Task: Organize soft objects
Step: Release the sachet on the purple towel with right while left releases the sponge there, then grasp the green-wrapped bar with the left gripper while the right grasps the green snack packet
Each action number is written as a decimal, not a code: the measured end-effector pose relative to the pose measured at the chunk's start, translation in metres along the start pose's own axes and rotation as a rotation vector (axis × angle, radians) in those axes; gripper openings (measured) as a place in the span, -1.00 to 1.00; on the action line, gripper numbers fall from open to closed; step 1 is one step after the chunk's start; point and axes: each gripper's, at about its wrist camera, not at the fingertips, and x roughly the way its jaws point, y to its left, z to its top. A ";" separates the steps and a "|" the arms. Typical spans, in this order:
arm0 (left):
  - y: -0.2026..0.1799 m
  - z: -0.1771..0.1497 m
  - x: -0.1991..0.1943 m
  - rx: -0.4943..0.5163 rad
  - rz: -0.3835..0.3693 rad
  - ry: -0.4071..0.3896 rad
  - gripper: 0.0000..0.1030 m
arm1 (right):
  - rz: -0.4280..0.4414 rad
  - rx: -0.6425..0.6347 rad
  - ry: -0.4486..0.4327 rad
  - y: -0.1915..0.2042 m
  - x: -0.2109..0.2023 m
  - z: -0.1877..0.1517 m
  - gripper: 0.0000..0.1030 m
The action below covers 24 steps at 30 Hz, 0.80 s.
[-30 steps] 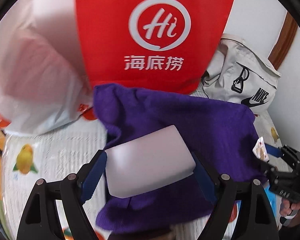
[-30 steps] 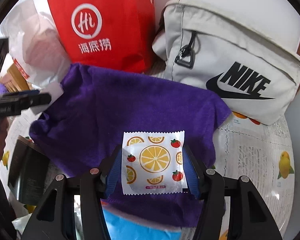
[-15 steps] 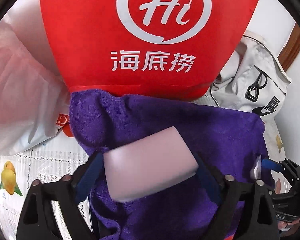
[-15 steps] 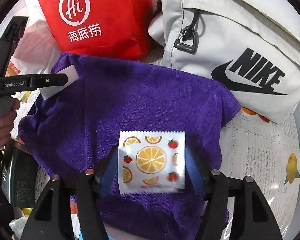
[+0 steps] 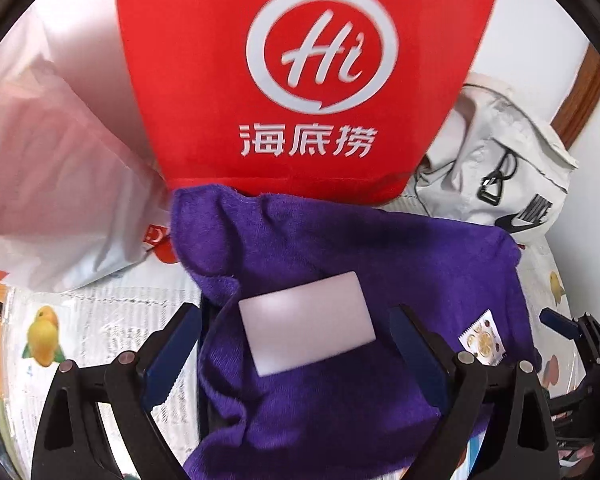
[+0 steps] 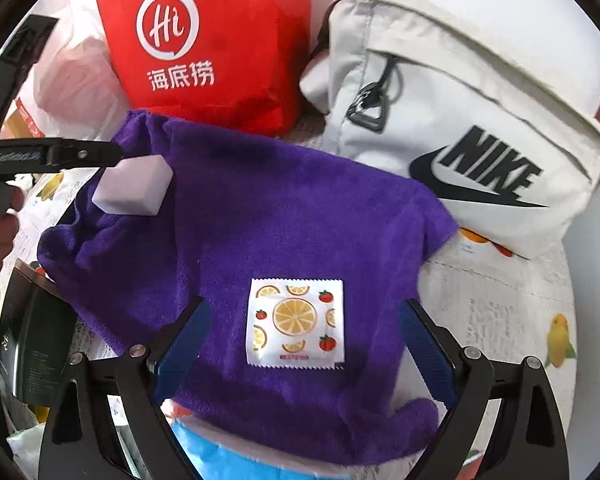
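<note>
Bags stand at the far side: a red bag, a white bag right of it and a plastic bag on the left; we cannot see inside them. On the purple towel we see the sachet between the released right gripper, whose jaws have just been opening. Our left gripper, also released, flanks the white block without touching. Right of the towel, the tablecloth lies bare.

Beyond the tongs, the red paper bag bears a white "Hi" speech-bubble logo and "海底捞". To its right, the grey bag reads "NIKE" with a swoosh.
</note>
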 end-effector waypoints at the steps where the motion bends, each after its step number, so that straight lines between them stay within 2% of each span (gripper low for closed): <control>1: 0.003 -0.006 -0.007 0.002 -0.003 -0.008 0.86 | -0.010 0.005 -0.004 0.000 -0.005 -0.002 0.82; 4: 0.004 -0.018 -0.021 -0.004 -0.008 -0.010 0.86 | -0.006 0.020 -0.030 0.003 -0.021 -0.007 0.82; 9: 0.013 -0.041 -0.043 -0.036 0.033 -0.018 0.83 | 0.051 0.053 -0.085 0.003 -0.059 -0.021 0.82; 14: 0.017 -0.073 -0.061 -0.040 0.046 -0.014 0.83 | 0.059 0.114 -0.138 0.002 -0.087 -0.034 0.82; 17: 0.016 -0.094 -0.081 -0.023 0.031 -0.038 0.83 | 0.069 0.167 -0.167 -0.001 -0.107 -0.051 0.82; 21: 0.013 -0.121 -0.105 -0.020 0.009 -0.093 0.83 | 0.036 0.194 -0.167 -0.006 -0.123 -0.073 0.82; 24: 0.012 -0.146 -0.124 -0.027 -0.022 -0.153 0.83 | 0.061 0.217 -0.165 -0.009 -0.136 -0.095 0.82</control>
